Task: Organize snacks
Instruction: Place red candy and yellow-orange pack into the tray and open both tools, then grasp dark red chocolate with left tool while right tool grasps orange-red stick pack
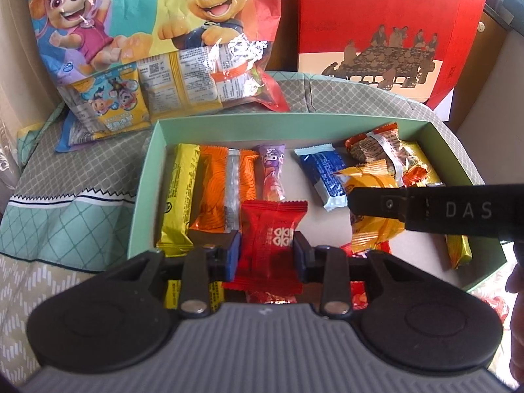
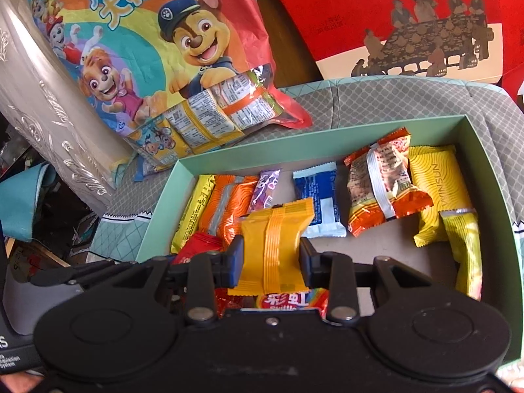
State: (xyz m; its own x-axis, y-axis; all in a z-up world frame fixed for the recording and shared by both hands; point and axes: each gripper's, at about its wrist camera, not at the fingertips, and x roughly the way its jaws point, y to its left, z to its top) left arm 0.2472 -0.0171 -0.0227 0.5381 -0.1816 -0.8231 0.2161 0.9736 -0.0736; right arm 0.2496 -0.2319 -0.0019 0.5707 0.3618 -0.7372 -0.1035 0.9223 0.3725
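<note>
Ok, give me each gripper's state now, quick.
Left gripper: closed on the red candy packet.
Right gripper: closed on the yellow snack packet.

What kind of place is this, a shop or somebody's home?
Most likely a home, perhaps a living room. A shallow green box of wrapped snacks sits on a quilted, patterned cloth, with a cartoon-puppy children's snack bag and a red festive gift box behind it. No shelves or price tags show.
</note>
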